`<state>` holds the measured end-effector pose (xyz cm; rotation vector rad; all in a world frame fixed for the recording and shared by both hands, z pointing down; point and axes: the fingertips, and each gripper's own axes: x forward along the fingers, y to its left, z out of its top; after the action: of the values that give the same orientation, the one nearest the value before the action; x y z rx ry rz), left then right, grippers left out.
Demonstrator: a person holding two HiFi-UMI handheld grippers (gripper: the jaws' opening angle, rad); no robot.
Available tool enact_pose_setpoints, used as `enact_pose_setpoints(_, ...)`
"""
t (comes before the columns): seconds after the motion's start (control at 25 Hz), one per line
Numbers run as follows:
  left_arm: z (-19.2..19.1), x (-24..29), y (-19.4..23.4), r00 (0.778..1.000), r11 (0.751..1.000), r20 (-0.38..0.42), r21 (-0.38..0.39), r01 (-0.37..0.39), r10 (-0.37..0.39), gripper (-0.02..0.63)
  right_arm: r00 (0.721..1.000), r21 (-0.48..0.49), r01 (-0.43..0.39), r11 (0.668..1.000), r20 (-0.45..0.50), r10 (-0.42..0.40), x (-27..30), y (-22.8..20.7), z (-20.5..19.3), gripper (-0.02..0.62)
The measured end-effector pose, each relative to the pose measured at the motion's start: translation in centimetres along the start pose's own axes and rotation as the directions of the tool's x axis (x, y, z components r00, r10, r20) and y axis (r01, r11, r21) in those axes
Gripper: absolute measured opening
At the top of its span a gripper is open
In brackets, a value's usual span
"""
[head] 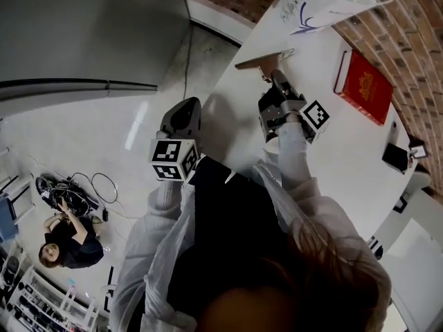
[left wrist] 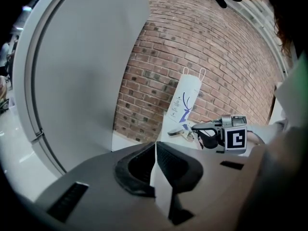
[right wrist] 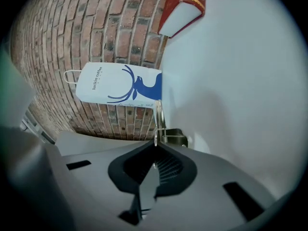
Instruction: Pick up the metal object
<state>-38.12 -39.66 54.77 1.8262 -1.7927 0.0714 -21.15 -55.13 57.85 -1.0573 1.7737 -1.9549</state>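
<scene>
The metal object is a thin flat clip with a small spring, near the far end of the white table. My right gripper is shut on its near end. In the right gripper view the jaws pinch the upright metal strip, with its spring just beyond the tips. My left gripper hangs off the table's left edge, over the floor. Its jaws are shut with nothing between them. The left gripper view also shows the right gripper at the metal object.
A red book lies to the right, near the brick wall. A white paper bag with a blue deer lies at the table's far end. A small black item sits at the right edge. A person sits on the floor among cables.
</scene>
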Motion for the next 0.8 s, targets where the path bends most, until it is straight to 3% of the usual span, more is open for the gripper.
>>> enact_pose_setpoints(0.28,0.4,-1.3,-1.2,1.0,1.0,0.027,0.015,-0.002,0.001,0.026,0.998,-0.061,-0.055,0.997,-0.023,0.053,-2.1,2.2,-0.2,0.014)
enact_pose_setpoints(0.4,0.7,-2.1,-2.3,0.999,1.0,0.053,0.031,-0.003,0.002,0.026,0.997,-0.15,-0.074,0.986,-0.039,0.069,-3.8,3.6,-0.1,0.014)
enact_pose_setpoints(0.8,1.2,-6.2,-6.5,0.993,0.997,0.116,0.076,-0.012,0.004,0.026,0.995,-0.486,-0.101,0.868,-0.043,0.092,-12.2,7.6,0.9,0.014)
